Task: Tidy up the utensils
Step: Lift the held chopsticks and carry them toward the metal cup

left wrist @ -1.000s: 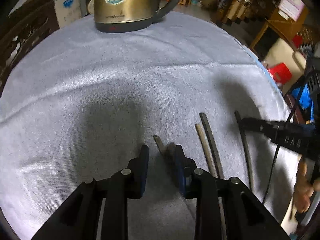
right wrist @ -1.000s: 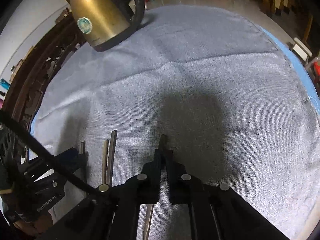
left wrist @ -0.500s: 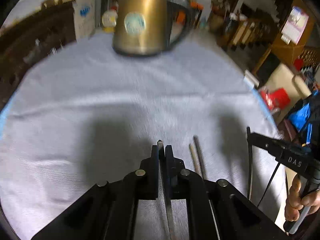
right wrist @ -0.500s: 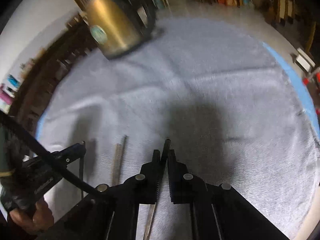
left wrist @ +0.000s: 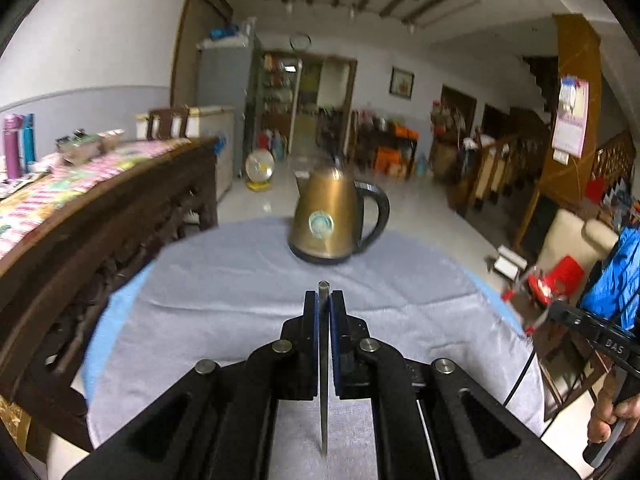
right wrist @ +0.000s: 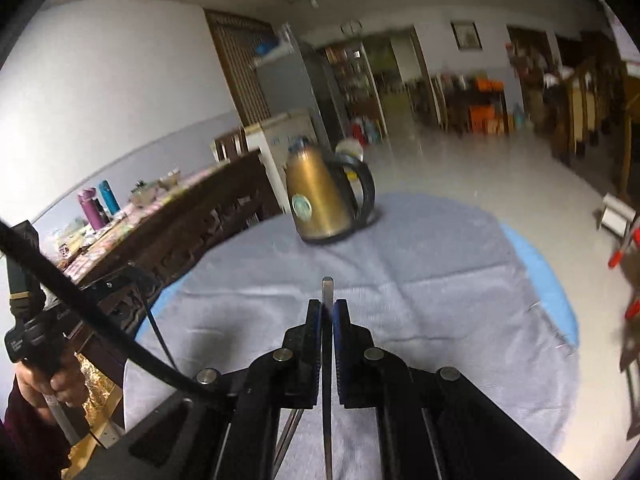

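In the left wrist view we see the left gripper [left wrist: 324, 300] with jaws clamped on 1 thin metal chopstick [left wrist: 323, 392], raised above the grey cloth [left wrist: 224, 292] on the round table [left wrist: 116, 308]. Only the right wrist view shows 2 more chopsticks [right wrist: 290, 436] lying near on the cloth, beside the right gripper [right wrist: 327, 308], its jaws clamped on another chopstick [right wrist: 327, 392]. A brass kettle [left wrist: 328, 220] stands far.

Bkgd shelves [right wrist: 480, 96] blurred.
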`<action>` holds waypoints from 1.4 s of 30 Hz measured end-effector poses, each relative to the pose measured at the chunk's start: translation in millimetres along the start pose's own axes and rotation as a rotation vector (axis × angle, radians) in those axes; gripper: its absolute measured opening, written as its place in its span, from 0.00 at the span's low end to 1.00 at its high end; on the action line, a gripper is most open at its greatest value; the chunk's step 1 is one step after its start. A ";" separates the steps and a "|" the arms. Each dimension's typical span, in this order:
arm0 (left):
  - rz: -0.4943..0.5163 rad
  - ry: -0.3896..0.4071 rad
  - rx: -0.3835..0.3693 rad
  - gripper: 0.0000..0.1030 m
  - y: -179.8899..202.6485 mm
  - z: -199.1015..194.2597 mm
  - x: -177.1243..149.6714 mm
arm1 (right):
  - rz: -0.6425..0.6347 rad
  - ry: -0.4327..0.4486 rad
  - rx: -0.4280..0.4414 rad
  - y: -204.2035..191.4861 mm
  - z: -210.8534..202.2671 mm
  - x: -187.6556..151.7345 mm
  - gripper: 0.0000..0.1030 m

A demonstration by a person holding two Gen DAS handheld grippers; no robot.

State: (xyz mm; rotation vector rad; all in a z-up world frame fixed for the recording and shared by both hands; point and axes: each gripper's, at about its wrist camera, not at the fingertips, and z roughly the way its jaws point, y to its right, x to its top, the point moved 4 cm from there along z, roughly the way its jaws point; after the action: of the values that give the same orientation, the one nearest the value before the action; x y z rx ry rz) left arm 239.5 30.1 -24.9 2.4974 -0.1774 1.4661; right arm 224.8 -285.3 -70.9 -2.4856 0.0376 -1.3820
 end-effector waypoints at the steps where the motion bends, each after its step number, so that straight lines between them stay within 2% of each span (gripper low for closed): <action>1: -0.005 0.015 0.002 0.05 -2.4 -7.6 2.4 | -0.007 0.022 -0.004 -2.9 -11.0 1.6 0.06; 6: -0.015 0.103 0.005 0.05 -2.4 -45.7 18.3 | -0.012 0.131 -0.022 -12.6 -67.9 9.3 0.06; 11: 0.010 0.146 -0.010 0.05 7.3 -80.0 28.9 | -0.011 0.217 -0.025 -25.1 -114.6 24.2 0.06; 26: 0.084 0.296 -0.073 0.05 33.2 -188.5 48.0 | -0.068 0.383 0.082 -102.2 -187.0 34.2 0.06; 32: 0.098 0.299 -0.139 0.05 46.5 -209.9 46.0 | -0.078 0.390 0.121 -124.8 -191.7 28.6 0.06; 42: 0.105 0.239 -0.211 0.05 74.8 -207.4 24.1 | -0.106 0.359 0.156 -141.5 -202.9 1.0 0.06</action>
State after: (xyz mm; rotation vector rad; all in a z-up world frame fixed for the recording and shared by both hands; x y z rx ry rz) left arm 59.7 13.4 103.9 2.1573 -0.4015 1.6772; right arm 39.0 -199.6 68.2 -2.1147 -0.1231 -1.7854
